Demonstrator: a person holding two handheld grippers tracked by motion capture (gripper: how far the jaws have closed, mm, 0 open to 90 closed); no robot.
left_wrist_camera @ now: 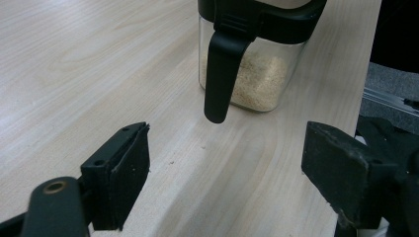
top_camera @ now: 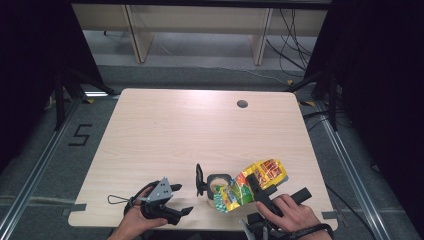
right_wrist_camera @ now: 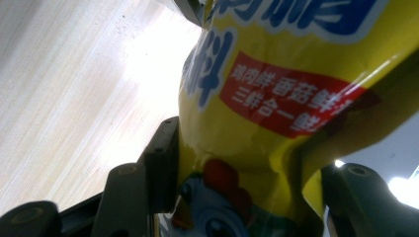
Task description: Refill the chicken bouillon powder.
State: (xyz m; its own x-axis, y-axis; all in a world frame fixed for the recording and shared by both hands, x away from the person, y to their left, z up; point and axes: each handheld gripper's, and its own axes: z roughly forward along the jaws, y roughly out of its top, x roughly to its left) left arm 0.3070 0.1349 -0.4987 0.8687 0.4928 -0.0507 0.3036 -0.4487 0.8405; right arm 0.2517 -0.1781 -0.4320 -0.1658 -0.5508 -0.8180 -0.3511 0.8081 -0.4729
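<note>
- Near the worktop's (top_camera: 165, 130) front edge, right of centre, a yellow seasoning bag (top_camera: 252, 184) is tilted with its lower end over a clear container (top_camera: 218, 189).
- Seen in the right gripper view, the bag (right_wrist_camera: 276, 103) bears blue and red printed lettering and a cartoon chicken, and its foil is creased where the jaws press it.
- Holding it from both sides, the right gripper (top_camera: 260, 195) is clamped on the bag, with a hand (top_camera: 292, 215) behind it.
- That container (left_wrist_camera: 257, 74) holds pale granules in its lower part, and its black lid (top_camera: 200, 179) stands flipped up on the left side.
- Just left of it, the left gripper (top_camera: 177, 200) rests with jaws spread wide and nothing between them; a few loose grains lie on the wood in front of it.
- Pale wood grain covers the worktop, which has rounded corners and a round cable hole (top_camera: 242, 104) near its far right.
- Around it runs grey floor with a taped "5" (top_camera: 80, 135) at left, metal rails, black curtains, cables, and light wooden furniture at the back.
</note>
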